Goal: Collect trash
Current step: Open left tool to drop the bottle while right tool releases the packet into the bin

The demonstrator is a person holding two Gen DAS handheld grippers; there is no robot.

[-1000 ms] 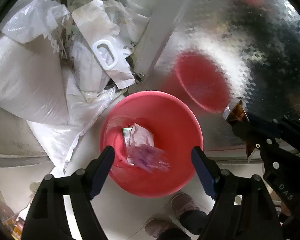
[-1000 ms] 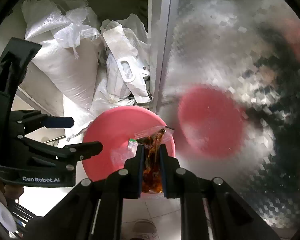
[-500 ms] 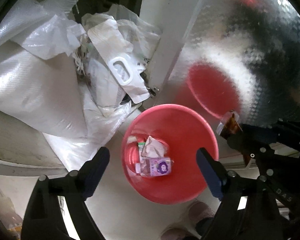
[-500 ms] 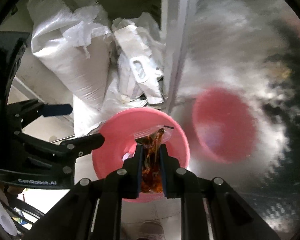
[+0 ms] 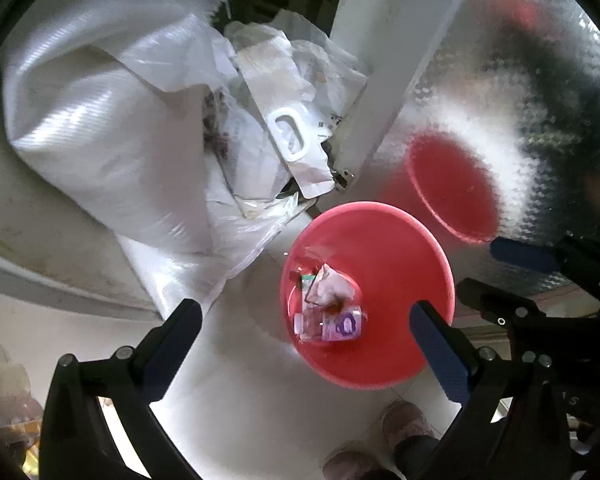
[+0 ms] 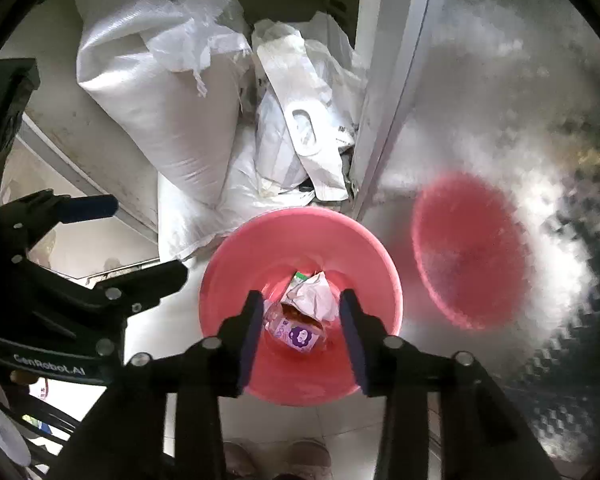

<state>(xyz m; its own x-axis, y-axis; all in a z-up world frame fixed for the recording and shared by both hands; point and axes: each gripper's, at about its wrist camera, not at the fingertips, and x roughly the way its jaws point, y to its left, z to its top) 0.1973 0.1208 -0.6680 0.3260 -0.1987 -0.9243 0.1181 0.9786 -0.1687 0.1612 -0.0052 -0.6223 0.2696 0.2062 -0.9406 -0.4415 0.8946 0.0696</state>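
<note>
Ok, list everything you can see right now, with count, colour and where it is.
basin: one, pink, on the pale floor under both grippers
wrappers: a few, white, purple and brownish, inside the basin
woven sacks: at least two, white, behind the basin on the left
handled bag: one, white, among the sacks
metal panel: one, silvery, on the right, reflecting the basin
shoes: two, pinkish, bottom edge
left gripper: black, open, empty
right gripper: black, open, empty
</note>
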